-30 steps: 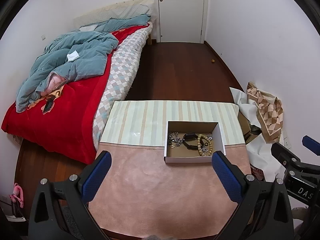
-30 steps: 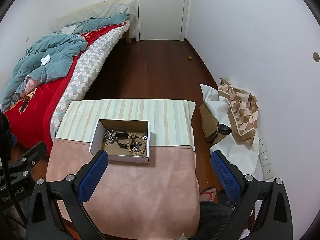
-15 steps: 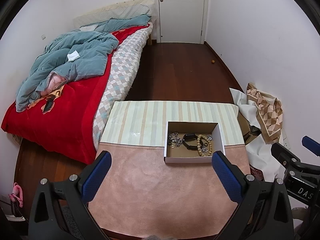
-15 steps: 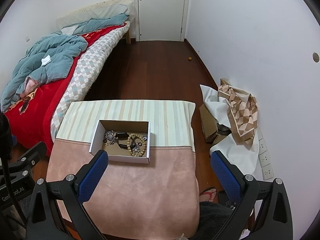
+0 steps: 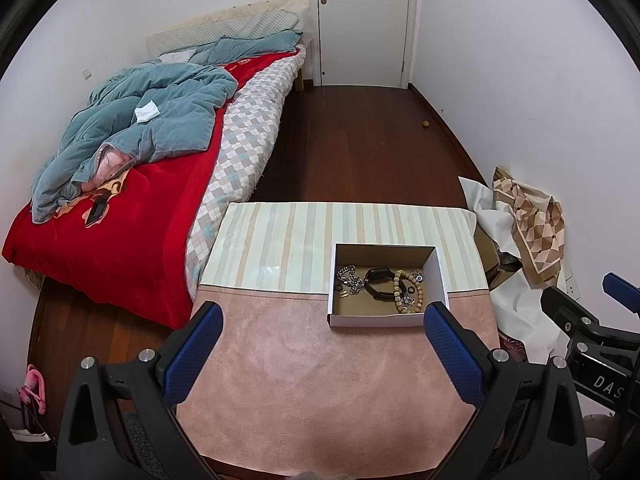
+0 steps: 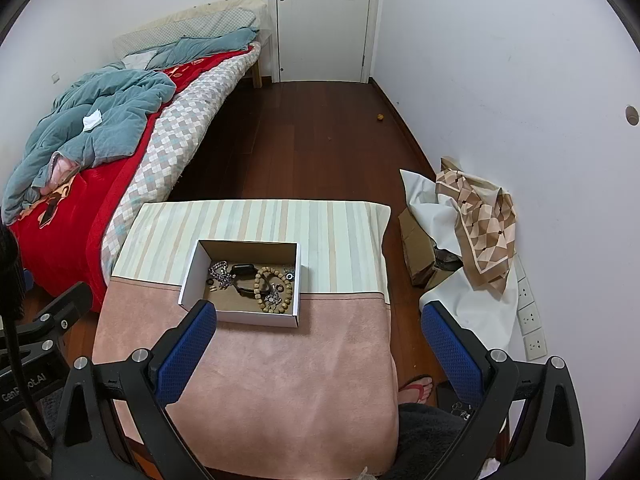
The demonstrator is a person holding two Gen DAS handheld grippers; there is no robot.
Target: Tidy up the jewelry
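We hold both grippers, left (image 5: 318, 354) and right (image 6: 316, 350), jaws wide and empty, above the surface; at twelve o'clock, a shallow white cardboard box (image 5: 387, 322) corrals jumbled jewelry (image 5: 380, 283).

Right gripper (image 6: 318, 344) spread wide, nothing between the blue fingers (image 6: 186, 350), hovering over the near pink half of the surface (image 6: 280, 368). White box (image 6: 244, 280) sits mid-surface, straddling the pink/striped seam. Inside: bead bracelet (image 6: 270, 288), black band (image 6: 244, 278), silver chain (image 6: 220, 270), small rings, all heaped together. Left gripper (image 6: 44, 328) at far left edge, beside the surface. Bed (image 6: 80, 184) behind left, cloth pile (image 6: 476, 216) by right wall. Sandalled foot (image 6: 416, 390) on floor.
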